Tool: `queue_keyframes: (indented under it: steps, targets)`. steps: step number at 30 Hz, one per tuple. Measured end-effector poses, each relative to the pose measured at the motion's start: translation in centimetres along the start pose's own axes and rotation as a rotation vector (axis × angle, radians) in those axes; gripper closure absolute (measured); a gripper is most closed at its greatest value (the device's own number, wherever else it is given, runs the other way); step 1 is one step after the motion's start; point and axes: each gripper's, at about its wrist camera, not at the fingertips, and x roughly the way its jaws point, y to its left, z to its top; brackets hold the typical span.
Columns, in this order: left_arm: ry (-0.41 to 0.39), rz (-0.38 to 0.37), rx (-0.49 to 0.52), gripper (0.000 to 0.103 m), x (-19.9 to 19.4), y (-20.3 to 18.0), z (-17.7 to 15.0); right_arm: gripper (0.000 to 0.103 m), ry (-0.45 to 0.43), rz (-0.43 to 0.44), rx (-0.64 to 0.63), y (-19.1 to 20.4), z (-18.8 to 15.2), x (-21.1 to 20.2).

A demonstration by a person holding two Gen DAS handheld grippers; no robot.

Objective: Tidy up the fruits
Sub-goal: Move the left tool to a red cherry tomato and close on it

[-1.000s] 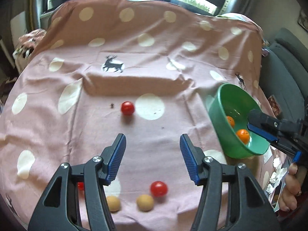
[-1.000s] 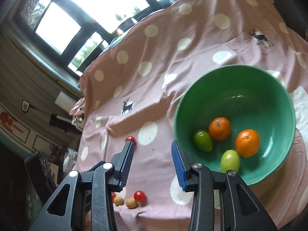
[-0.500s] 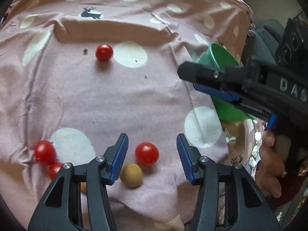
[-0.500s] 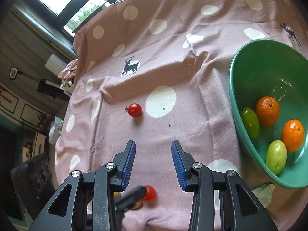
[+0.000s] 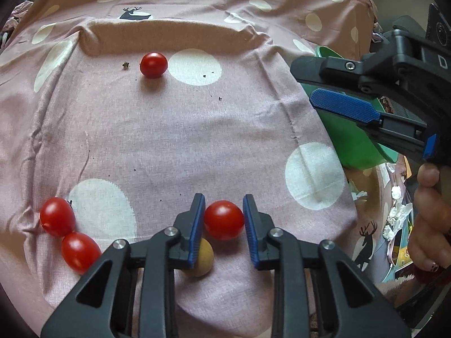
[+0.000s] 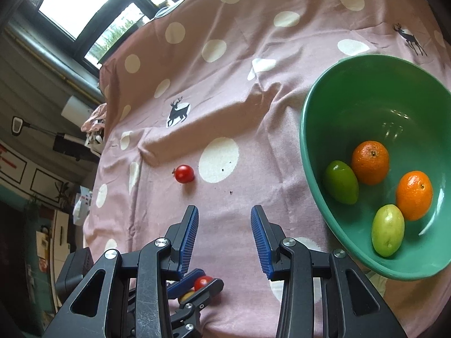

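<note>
My left gripper [image 5: 224, 215] has its jaws around a red cherry tomato [image 5: 224, 219] on the pink spotted cloth [image 5: 169, 140], pads touching or almost touching its sides. A tan round fruit [image 5: 200, 259] lies just under its left finger. Two more tomatoes [image 5: 57, 220] [image 5: 80, 251] lie at the left, and one [image 5: 153, 64] lies farther back. My right gripper [image 6: 224, 233] is open and empty above the cloth, left of the green bowl [image 6: 318, 129], which holds two oranges [image 6: 369, 162] [image 6: 413, 194] and two green fruits [image 6: 341, 181] [image 6: 387, 233].
The cloth's front edge drops off just below the left gripper. The green bowl [image 5: 349, 140] sits at the cloth's right edge, partly behind the right gripper [image 5: 342, 107] in the left wrist view. Crumpled tissue [image 5: 396, 214] lies below the bowl. Windows stand behind the table.
My left gripper has moved forward and down and narrowed around the red tomato. My right gripper has shifted a little, with more of the bowl now in view.
</note>
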Motion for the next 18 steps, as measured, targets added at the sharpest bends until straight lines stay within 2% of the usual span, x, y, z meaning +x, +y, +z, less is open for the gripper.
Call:
queue_keyframes:
  steps: [6, 11, 14, 18]
  targets:
    - [-0.027, 0.005, -0.053, 0.076, -0.4, 1.0, 0.5, 0.062, 0.020, -0.010, -0.014, 0.8, 0.2, 0.9]
    - [-0.119, -0.018, -0.171, 0.076, -2.0, 3.4, 1.5, 0.062, 0.008, -0.016, -0.060, 2.3, 0.9, 1.5]
    - [-0.157, 0.001, -0.225, 0.076, -2.5, 4.3, 1.8, 0.062, 0.010, -0.011, -0.099, 3.7, 1.9, 3.0]
    - [-0.150, 0.014, -0.251, 0.076, -2.1, 5.0, 2.2, 0.062, 0.034, -0.034, -0.147, 5.9, 3.2, 6.1]
